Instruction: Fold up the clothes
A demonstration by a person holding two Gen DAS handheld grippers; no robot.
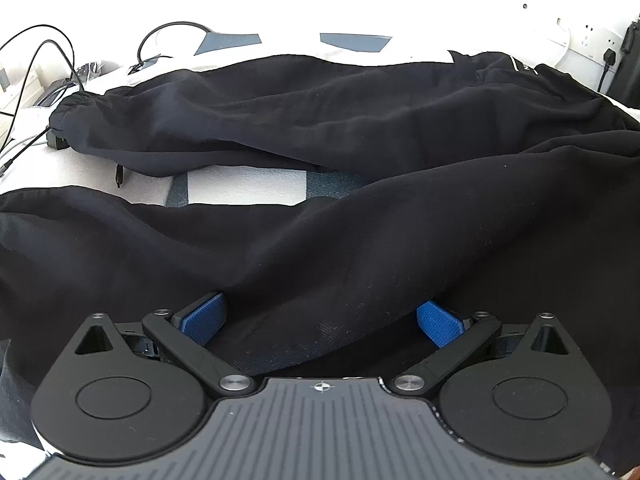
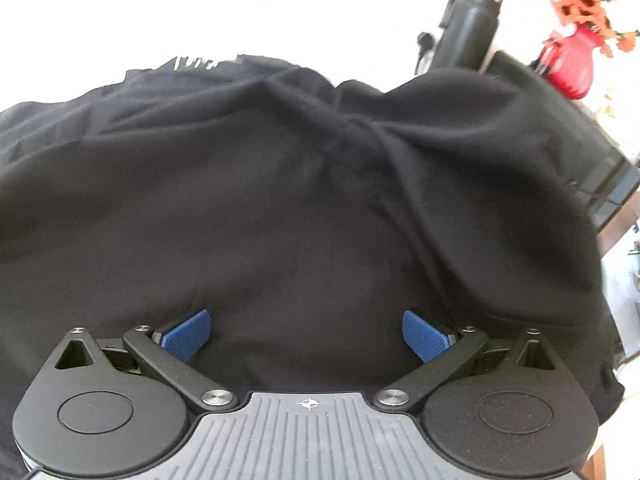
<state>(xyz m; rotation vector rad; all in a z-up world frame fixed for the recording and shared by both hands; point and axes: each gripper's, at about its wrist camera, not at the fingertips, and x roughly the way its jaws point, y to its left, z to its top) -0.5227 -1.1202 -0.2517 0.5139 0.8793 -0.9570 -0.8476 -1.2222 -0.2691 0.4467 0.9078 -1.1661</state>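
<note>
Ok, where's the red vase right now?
In the right wrist view only: the red vase stands at far upper right, beyond the black trousers, right of the black bottle.

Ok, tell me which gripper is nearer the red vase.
Right. The red vase shows only in the right wrist view, beyond the black trousers ahead of the right gripper. The left gripper faces the trouser legs; no vase there.

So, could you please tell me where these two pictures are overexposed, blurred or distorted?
Left wrist view: the background above the black fabric trousers is blown out to white, and fisheye curvature bends the scene edges. Right wrist view: the top is likewise washed out, the black metal flask and red glass vase are smeared by blur, while the blue ribbed pads stay sharp.
</note>
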